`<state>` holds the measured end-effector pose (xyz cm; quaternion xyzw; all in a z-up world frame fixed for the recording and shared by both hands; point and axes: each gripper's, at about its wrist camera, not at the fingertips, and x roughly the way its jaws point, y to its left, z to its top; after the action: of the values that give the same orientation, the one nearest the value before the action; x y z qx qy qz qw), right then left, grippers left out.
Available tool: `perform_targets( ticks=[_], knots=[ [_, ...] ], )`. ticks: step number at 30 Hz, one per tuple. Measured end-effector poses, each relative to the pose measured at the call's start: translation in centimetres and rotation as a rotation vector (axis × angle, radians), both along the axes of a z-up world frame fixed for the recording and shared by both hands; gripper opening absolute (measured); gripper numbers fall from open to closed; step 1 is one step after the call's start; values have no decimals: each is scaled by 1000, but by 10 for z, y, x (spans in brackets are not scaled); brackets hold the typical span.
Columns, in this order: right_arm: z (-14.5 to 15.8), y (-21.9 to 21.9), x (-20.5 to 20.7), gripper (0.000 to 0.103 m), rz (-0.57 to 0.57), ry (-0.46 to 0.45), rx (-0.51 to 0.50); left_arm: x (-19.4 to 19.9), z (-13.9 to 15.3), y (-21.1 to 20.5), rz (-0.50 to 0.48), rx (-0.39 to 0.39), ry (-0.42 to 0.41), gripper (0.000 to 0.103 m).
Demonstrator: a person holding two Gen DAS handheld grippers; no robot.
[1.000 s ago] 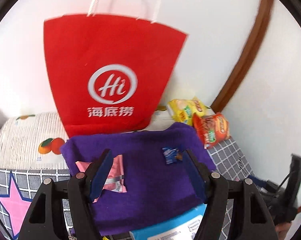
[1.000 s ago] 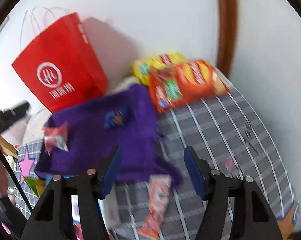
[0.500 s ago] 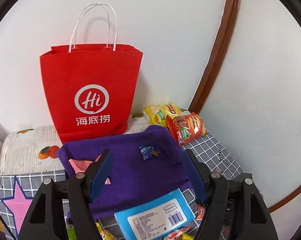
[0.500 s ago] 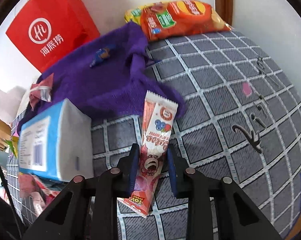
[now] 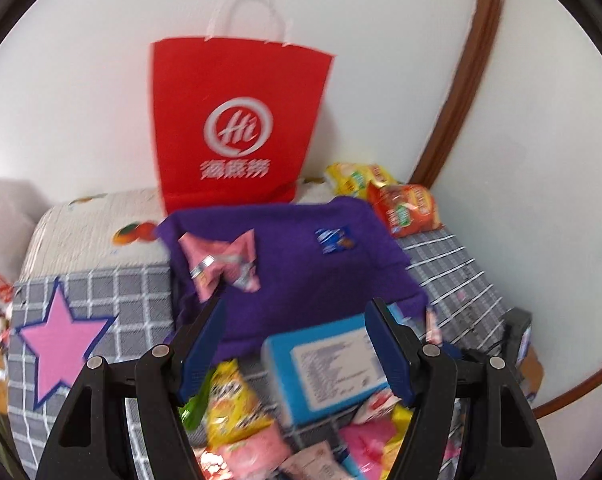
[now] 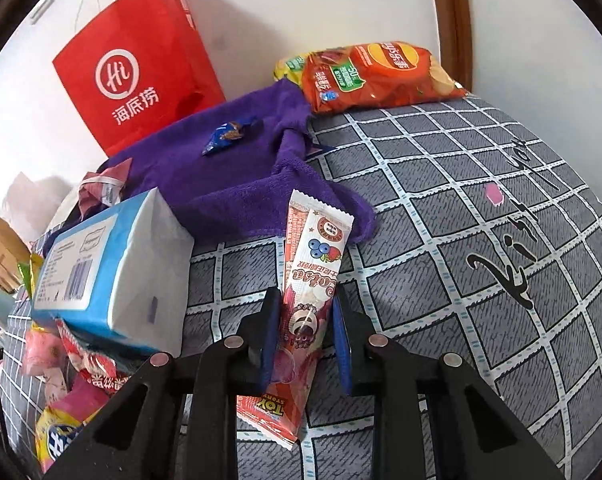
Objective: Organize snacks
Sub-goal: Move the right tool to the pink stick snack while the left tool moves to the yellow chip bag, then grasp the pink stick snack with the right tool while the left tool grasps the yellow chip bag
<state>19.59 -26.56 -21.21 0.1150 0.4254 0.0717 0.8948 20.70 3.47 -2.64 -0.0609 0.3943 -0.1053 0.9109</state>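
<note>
Wrapper of a long pink snack stick (image 6: 315,280) lies between the two pads of the right gripper (image 6: 305,336), which are drawn in against its sides, so the gripper is judged clamped on it; the pack's far end rests on the hem of the purple towel (image 6: 229,184) straight ahead, its near end on the grid-patterned cover (image 6: 481,264) beneath the gripper. Ahead and to the left of this gripper stands a blue tissue pack (image 6: 109,276), with a loose heap of small snack packets (image 6: 73,376) below it at the lower left. On the towel farther ahead lie a small blue candy (image 6: 229,132) and, at its left edge, a pink packet (image 6: 101,192); beyond the towel's far right corner rest an orange chip bag (image 6: 381,76) and a yellow one partly behind it. The left gripper (image 5: 297,344) hangs with its pads wide apart and nothing between them, above the tissue pack and the heap. A red paper bag (image 5: 237,128) stands upright against the white wall (image 5: 81,60) beyond the towel. Progress is judged early: one stick is in hand, two items sit on the towel, and most packets remain heaped. The surface is a soft, quilted-looking cover with a pink star (image 5: 57,340) left of the left gripper; a brown wooden trim (image 5: 465,80) runs up the wall at right.
</note>
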Motion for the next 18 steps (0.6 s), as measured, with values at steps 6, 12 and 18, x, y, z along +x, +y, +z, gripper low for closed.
perform_targets(
  ticks=[6, 12, 18],
  knots=[
    [1, 0, -7, 26, 5, -6, 29, -17, -41, 21, 83, 10, 81, 69],
    [1, 0, -24, 26, 0, -7, 42, -30, -80, 32, 136, 35, 145, 69],
    [1, 3, -31, 26, -5, -7, 30, -27, -104, 34, 121, 32, 171, 69]
  ],
)
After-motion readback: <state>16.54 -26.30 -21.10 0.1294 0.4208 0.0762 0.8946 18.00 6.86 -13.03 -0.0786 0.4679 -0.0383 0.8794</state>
